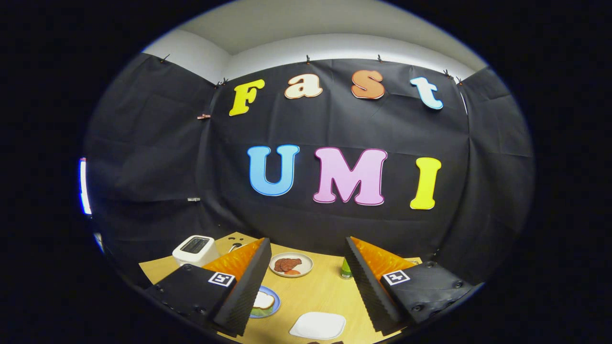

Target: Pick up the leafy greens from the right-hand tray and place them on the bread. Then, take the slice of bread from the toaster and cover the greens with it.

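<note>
Gripper view: gripper (306, 282) sits above the near edge of the wooden bench (315, 291), fingers spread wide apart, nothing between them, touching nothing. Looking forward and slightly down at the bench with the black cloth wall behind. White toaster (195, 249) is at the far left, just beyond the left finger (248, 282); its top slot reads dark, can't tell whether a bread slice is in it. Blue plate (267, 302) lies just right of the left finger, partly hidden by it, carrying a slice of bread (263, 300); a bit of green shows at the plate's near rim, can't tell what it is. Beyond the gap between the fingers, a round pale plate (291, 264) holds reddish-brown food pieces (287, 264). Near side, between the fingers, a white rectangular tray (318, 325) sits with a bare top. A small green item (346, 270) stands on the bench right beside the inner face of the right finger (370, 286), mostly hidden, could be the leafy greens or a small bottle, can't tell. Right-hand part of the bench is covered by the right finger.
</note>
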The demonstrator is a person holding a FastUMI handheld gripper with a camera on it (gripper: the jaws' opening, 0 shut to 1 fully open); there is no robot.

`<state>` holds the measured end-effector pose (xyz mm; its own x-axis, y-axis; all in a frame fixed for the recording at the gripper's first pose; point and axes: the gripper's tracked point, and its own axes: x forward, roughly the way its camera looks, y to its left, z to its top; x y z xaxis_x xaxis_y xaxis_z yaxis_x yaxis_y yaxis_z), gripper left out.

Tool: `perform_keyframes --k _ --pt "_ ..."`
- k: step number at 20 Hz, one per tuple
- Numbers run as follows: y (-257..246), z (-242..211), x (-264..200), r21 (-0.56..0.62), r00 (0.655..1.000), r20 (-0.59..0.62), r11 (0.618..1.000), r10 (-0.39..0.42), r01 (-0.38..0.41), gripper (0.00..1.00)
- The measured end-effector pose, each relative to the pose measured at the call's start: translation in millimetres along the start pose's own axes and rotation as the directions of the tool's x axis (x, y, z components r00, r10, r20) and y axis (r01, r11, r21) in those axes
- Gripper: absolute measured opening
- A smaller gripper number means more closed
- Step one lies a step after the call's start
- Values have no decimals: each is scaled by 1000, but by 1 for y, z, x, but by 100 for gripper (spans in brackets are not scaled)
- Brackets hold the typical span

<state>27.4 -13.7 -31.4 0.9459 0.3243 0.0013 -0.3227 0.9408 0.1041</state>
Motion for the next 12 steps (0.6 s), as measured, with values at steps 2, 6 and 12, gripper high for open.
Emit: perform_keyframes --k 2,6,12 --pt "-5 3 0 -13 1000 10 1000 -8 8 96" --pt "-4 -1 1 -3 1000 6 1000 -1 1 96" --pt "-1 -6 5 18 1000 -12 1000 8 -8 96"
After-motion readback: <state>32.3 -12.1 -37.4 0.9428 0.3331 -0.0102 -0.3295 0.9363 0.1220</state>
